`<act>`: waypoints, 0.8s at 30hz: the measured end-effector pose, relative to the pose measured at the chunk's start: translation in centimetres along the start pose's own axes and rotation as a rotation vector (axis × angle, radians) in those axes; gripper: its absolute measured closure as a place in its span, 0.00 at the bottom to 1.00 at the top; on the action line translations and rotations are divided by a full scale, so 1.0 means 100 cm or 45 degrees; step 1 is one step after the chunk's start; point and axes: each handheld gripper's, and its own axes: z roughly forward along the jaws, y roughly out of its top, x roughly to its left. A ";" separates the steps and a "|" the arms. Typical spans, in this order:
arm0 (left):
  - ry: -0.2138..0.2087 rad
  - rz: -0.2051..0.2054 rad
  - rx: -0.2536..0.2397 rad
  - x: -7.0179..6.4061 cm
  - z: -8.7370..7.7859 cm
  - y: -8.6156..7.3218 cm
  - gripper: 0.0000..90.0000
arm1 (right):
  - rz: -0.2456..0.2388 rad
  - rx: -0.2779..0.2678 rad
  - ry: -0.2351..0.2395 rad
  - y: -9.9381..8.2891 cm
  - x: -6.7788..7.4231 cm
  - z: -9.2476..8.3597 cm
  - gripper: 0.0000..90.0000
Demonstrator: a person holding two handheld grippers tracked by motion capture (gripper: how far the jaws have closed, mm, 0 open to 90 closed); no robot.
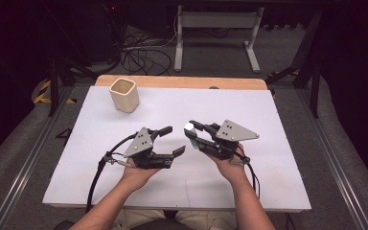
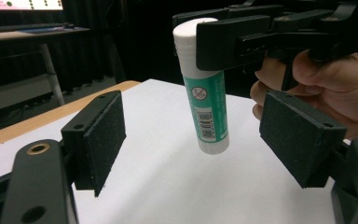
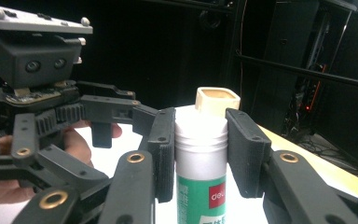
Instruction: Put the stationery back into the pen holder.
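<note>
Glue stick, one white tube with a green label and barcode, is being pinched near its cap by the right gripper above the table. The left gripper is being held spread around its lower end, untouching. One beige cup is standing far off.

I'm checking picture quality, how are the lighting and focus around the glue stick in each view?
High view: table evenly lit, surroundings dark, glue stick cap glares white. Left gripper view: glue stick label sharp, near pads slightly soft. Right gripper view: background black, cup a little blurred.
</note>
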 end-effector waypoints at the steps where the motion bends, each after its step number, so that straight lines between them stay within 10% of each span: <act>1: 0.001 -0.007 0.002 0.000 0.001 0.000 0.26 | 0.004 -0.001 0.002 0.000 0.000 0.000 0.73; 24: -0.041 -0.067 -0.029 -0.007 0.025 -0.008 0.36 | 0.040 -0.067 0.049 0.002 0.003 0.000 0.73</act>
